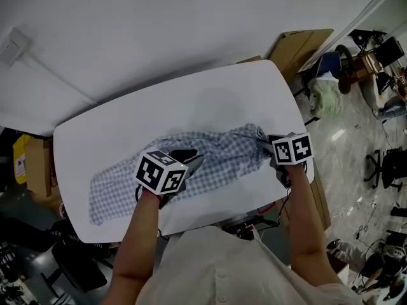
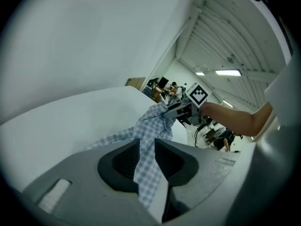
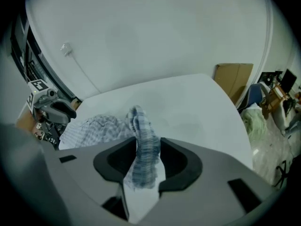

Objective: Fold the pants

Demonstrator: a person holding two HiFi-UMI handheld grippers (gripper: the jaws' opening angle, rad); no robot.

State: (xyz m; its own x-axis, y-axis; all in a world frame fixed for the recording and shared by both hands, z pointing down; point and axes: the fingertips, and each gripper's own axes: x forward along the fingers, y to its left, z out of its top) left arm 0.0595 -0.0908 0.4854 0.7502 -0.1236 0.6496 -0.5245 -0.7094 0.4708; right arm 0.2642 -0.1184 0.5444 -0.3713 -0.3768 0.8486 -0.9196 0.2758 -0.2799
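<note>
While the pants [image 1: 222, 151] lie stretched along the table's [image 1: 191, 100] near edge, my left gripper [image 1: 191, 162] pinches them mid-length, my right gripper [image 1: 266, 143] their right end; folding seems barely begun.

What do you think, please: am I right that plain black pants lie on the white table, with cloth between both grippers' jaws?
No: the head view shows checked pants, not plain black. They do lie on the white table, with cloth between the jaws of the left gripper and the right gripper.
</note>
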